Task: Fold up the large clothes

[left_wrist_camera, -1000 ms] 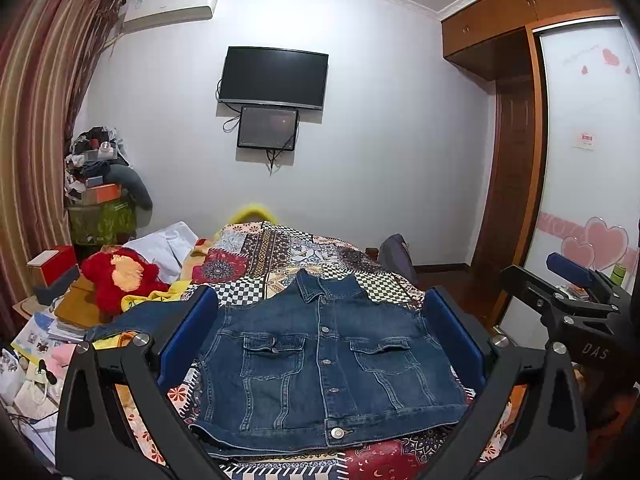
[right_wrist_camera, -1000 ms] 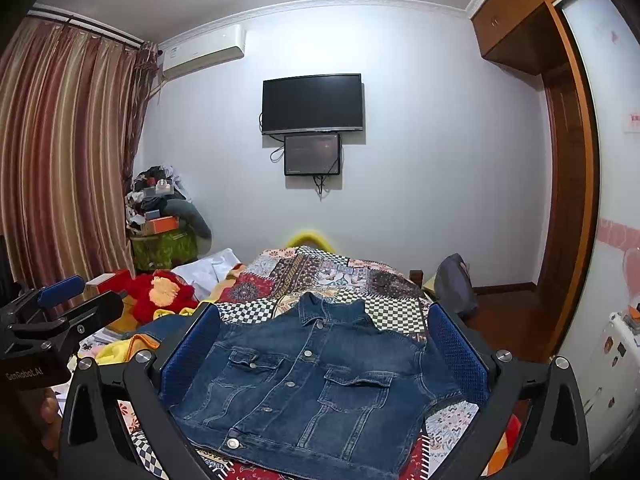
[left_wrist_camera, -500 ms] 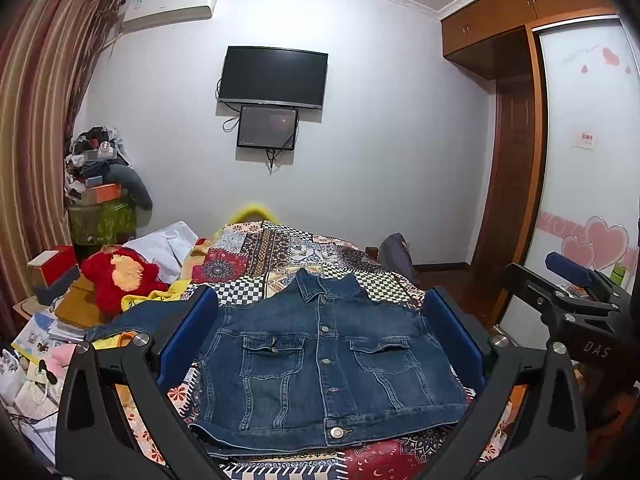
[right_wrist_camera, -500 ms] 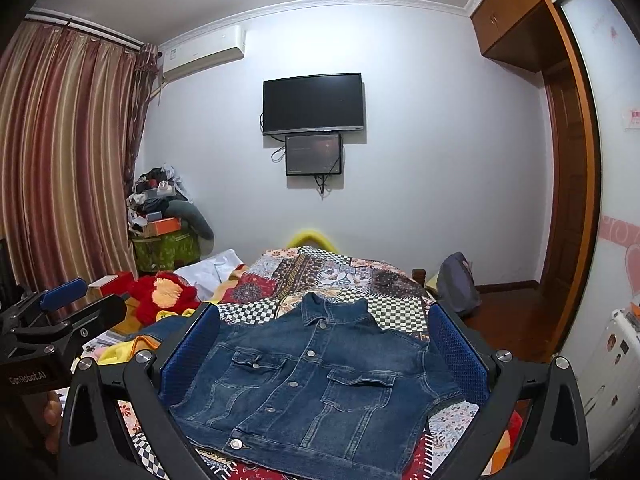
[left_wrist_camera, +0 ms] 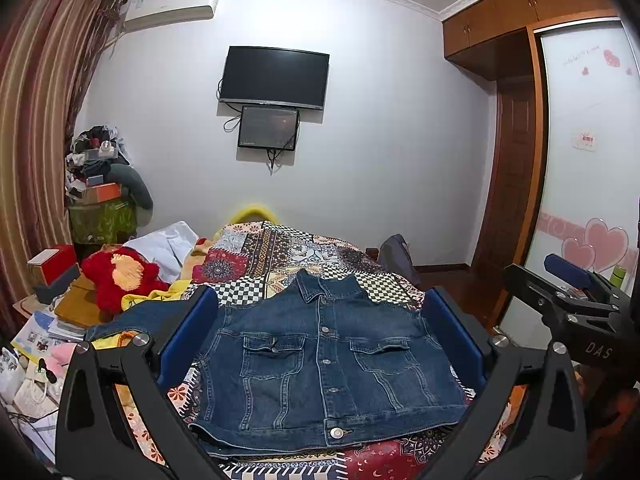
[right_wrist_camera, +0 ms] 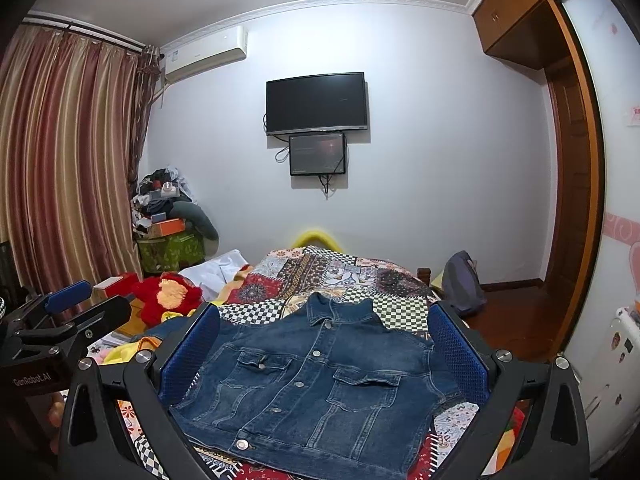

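A dark blue denim jacket [left_wrist_camera: 324, 364] lies flat, front up and buttoned, on the patchwork bedspread [left_wrist_camera: 280, 248]; its sleeves are tucked out of sight except one at the left [left_wrist_camera: 132, 316]. It also shows in the right wrist view [right_wrist_camera: 316, 384]. My left gripper [left_wrist_camera: 320, 336] is open and empty, held above the jacket's near hem. My right gripper [right_wrist_camera: 324, 348] is open and empty, likewise over the jacket. The right gripper shows in the left wrist view [left_wrist_camera: 568, 300], and the left gripper shows in the right wrist view [right_wrist_camera: 76, 312].
A red plush toy [left_wrist_camera: 120, 280] and white cloth [left_wrist_camera: 168, 244] lie left on the bed. Boxes and papers [left_wrist_camera: 44, 320] crowd the left side. A dark bag [right_wrist_camera: 460, 280] stands at the bed's right. A wardrobe [left_wrist_camera: 592, 200] stands at the right.
Almost nothing has moved; the right wrist view has shifted very slightly. Both grippers stay open over the jacket.
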Available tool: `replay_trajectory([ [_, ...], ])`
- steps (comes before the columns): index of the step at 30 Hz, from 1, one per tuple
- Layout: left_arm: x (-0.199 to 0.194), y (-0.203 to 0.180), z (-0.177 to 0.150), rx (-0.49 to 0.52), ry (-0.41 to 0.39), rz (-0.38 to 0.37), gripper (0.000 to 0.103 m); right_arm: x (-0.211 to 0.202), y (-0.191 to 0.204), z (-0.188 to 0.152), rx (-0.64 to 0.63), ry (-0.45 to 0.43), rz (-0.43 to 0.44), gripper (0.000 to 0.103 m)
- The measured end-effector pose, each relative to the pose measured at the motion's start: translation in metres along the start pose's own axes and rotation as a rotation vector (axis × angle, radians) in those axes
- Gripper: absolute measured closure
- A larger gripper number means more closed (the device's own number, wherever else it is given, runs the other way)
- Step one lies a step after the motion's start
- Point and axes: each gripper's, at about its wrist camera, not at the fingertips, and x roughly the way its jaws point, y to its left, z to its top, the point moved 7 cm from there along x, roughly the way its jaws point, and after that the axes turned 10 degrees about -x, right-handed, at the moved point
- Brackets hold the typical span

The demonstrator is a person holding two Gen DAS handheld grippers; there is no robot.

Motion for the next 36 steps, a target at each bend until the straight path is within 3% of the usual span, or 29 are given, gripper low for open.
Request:
replay_trajectory([
  [25,0.013,0.004,-0.003,-0.008,0.020,-0.016,0.000,0.012,-0.002,-0.003,-0.003,0.020,-0.013,0.000],
  [32,0.044,0.024,-0.007,-0.018,0.061,-0.013,0.000,0.053,0.001,-0.014,-0.024,0.096,-0.027,0.000],
  [36,0.074,0.049,-0.008,-0.041,0.095,0.028,0.000,0.090,0.004,-0.021,-0.030,0.155,-0.023,0.000],
])
